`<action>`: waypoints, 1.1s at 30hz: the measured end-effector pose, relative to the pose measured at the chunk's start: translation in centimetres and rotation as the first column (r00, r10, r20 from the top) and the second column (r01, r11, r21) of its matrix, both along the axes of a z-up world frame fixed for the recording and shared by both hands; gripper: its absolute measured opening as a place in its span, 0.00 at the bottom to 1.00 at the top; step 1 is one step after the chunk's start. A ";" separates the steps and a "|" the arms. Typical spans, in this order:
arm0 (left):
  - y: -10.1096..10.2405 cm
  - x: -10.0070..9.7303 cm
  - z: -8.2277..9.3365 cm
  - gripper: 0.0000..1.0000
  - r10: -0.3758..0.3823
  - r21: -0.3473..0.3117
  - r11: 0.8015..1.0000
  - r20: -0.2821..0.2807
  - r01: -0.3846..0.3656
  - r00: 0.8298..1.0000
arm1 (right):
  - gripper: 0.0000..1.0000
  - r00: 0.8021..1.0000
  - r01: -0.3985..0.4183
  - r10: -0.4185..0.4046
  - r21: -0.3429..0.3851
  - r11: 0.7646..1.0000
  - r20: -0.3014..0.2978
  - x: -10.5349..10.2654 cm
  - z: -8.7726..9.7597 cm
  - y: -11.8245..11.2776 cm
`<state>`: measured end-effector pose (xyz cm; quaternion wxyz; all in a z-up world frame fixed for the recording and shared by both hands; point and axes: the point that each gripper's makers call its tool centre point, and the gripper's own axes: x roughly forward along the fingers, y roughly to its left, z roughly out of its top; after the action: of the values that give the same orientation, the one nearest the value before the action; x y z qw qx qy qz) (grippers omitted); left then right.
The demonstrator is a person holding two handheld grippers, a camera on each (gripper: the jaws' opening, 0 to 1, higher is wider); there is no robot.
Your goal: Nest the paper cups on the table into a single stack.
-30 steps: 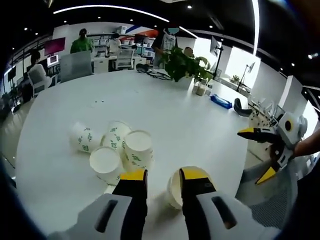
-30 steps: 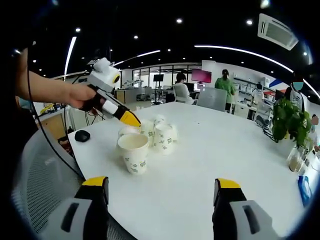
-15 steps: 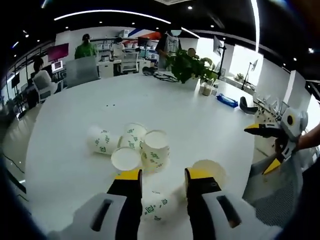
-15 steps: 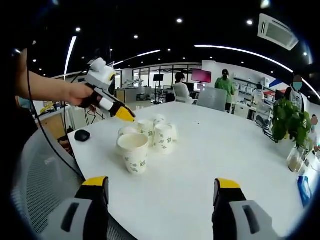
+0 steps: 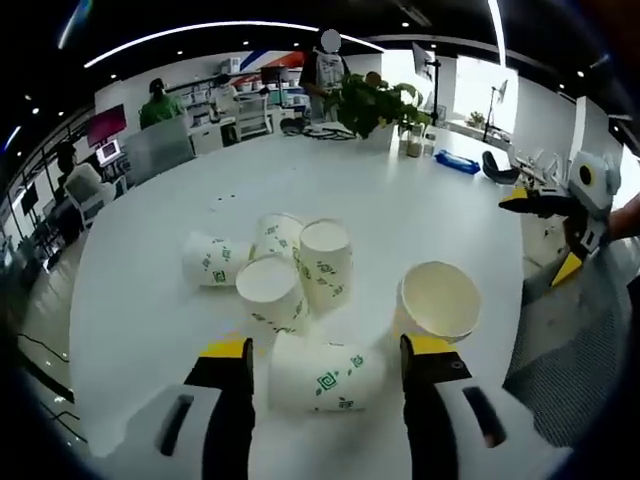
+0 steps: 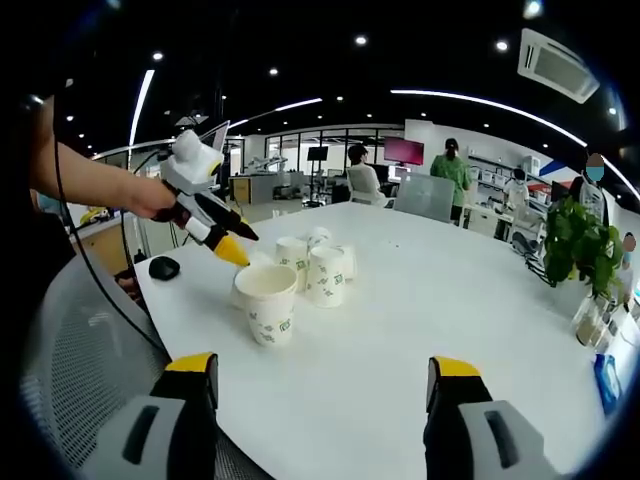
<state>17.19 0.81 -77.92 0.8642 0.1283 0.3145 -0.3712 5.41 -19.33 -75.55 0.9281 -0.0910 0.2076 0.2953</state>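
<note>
Several white paper cups with green marks are on the white round table (image 5: 130, 330). One cup (image 5: 325, 375) lies on its side between the spread jaws of my left gripper (image 5: 328, 350), which is open and clear of the cup's sides. An upright cup (image 5: 437, 300) stands just right of it. Behind, a cluster of cups (image 5: 290, 265) has some upright and one lying down (image 5: 210, 260). My right gripper (image 5: 540, 233) hangs open off the table's right edge. In the right gripper view, my right gripper (image 6: 322, 365) is open over bare table, with the near cup (image 6: 265, 303), the cluster (image 6: 315, 265) and my left gripper (image 6: 238, 245) beyond.
A potted plant (image 5: 375, 100) and small bottles stand at the table's far side. A dark computer mouse (image 6: 163, 268) lies near the table edge. Mesh chair backs (image 5: 570, 340) stand by the rim. People and desks fill the office behind.
My left gripper's jaws have spread wide and the view has pulled back, so a cup lying on its side now shows between them. The right gripper has stayed put.
</note>
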 end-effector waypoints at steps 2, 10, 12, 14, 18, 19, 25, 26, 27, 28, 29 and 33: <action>-0.1 -0.6 -0.2 0.63 -0.014 0.010 1.000 -0.016 0.014 1.000 | 0.86 1.000 0.002 -0.002 -0.003 1.000 0.003 0.0 0.0 -0.1; 0.2 -1.0 -2.3 0.68 -0.057 0.083 0.995 -0.007 0.057 0.998 | 0.86 1.000 0.003 -0.003 -0.006 1.000 0.004 0.0 0.0 -0.1; 0.2 -1.1 -2.5 0.67 -0.068 0.112 0.991 0.004 0.067 0.998 | 0.86 1.000 0.005 -0.005 -0.007 1.000 0.004 0.1 0.0 -0.1; 0.2 -0.9 -2.9 0.67 -0.077 0.130 0.989 0.008 0.076 0.997 | 0.86 1.000 0.006 -0.006 -0.009 1.000 0.004 0.1 0.0 -0.1; -0.2 -1.1 -3.1 0.66 -0.092 0.160 0.983 0.016 0.088 0.996 | 0.86 1.000 0.006 -0.006 -0.011 1.000 0.004 0.1 -0.1 -0.2; -0.1 -0.9 -3.3 0.65 -0.093 0.167 0.982 0.018 0.088 0.996 | 0.86 1.000 0.007 -0.006 -0.012 1.000 0.004 0.1 -0.1 -0.2; 0.1 -0.3 -4.1 0.60 -0.082 0.181 0.981 0.021 0.077 0.996 | 0.85 1.000 0.009 -0.009 -0.015 1.000 0.004 0.1 -0.2 -0.3; 0.2 -0.3 -4.4 0.61 -0.081 0.185 0.980 0.018 0.076 0.997 | 0.85 1.000 0.010 -0.009 -0.017 1.000 0.004 0.1 -0.2 -0.3; 0.2 -0.4 -4.5 0.61 -0.080 0.187 0.979 0.019 0.075 0.997 | 0.85 1.000 0.011 -0.011 -0.017 1.000 0.004 0.1 -0.2 -0.3; 0.2 -0.4 -4.5 0.61 -0.075 0.187 0.980 0.024 0.069 0.997 | 0.85 1.000 0.013 -0.013 -0.016 1.000 0.005 0.1 -0.1 -0.4; 0.3 -0.4 -4.5 0.61 -0.074 0.187 0.980 0.025 0.068 0.997 | 0.85 1.000 0.014 -0.014 -0.016 1.000 0.006 0.1 -0.1 -0.4; 0.4 -0.6 -4.5 0.61 -0.074 0.188 0.980 0.032 0.067 0.997 | 0.85 1.000 0.013 -0.013 -0.018 1.000 0.005 0.1 -0.2 -0.4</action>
<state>16.61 1.22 -82.41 0.8407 0.2272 0.3263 -0.3677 5.55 -19.74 -75.74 0.9297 -0.0989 0.2085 0.2871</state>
